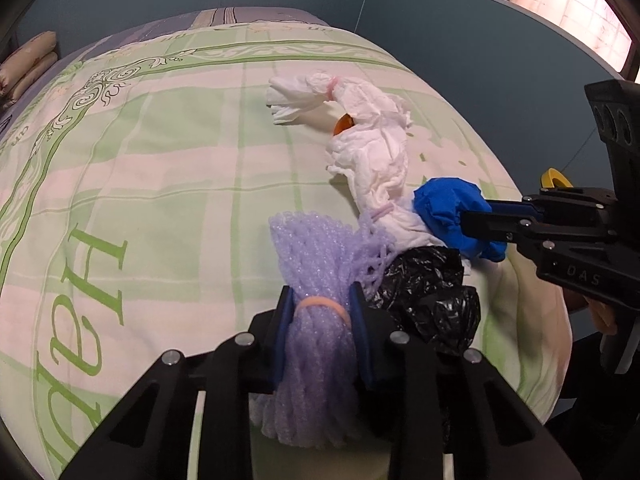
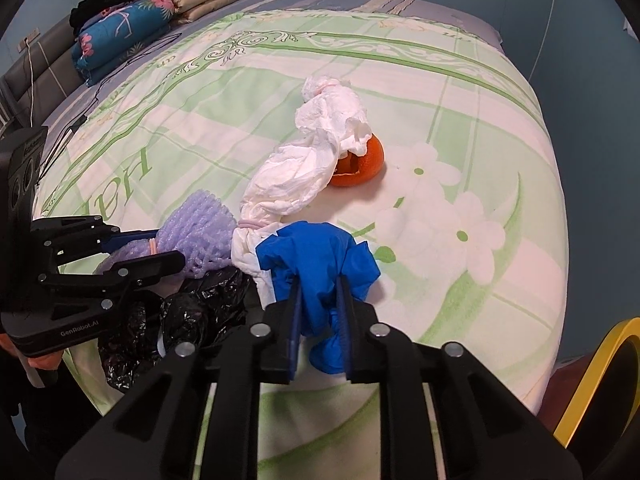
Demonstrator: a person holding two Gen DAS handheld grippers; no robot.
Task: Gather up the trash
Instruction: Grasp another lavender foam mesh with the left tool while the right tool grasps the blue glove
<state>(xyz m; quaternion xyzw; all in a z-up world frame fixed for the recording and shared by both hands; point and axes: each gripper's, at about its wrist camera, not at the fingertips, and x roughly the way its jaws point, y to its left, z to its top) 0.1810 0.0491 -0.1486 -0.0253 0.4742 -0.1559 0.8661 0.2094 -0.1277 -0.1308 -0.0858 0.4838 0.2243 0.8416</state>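
Note:
On the green-and-white bedspread [image 1: 160,184] lies a heap of trash. My left gripper [image 1: 320,300] is shut on a purple foam net [image 1: 316,248] bound with a pink rubber band; the same left gripper [image 2: 160,246] and purple foam net [image 2: 196,228] show at the left of the right wrist view. My right gripper [image 2: 318,288] is shut on a crumpled blue glove [image 2: 316,256]; the left wrist view has this right gripper [image 1: 476,220] and blue glove [image 1: 444,204] at the right. Between them lie a crumpled white tissue bundle [image 2: 304,168], an orange peel [image 2: 360,166] and a black plastic bag [image 1: 424,288].
Folded bedding and pillows [image 2: 132,20] are stacked at the bed's far left corner, with a cable [image 2: 100,92] running across the spread. A yellow-rimmed bin [image 2: 600,368] stands off the bed's near right edge. Blue walls and a window [image 1: 560,4] lie beyond.

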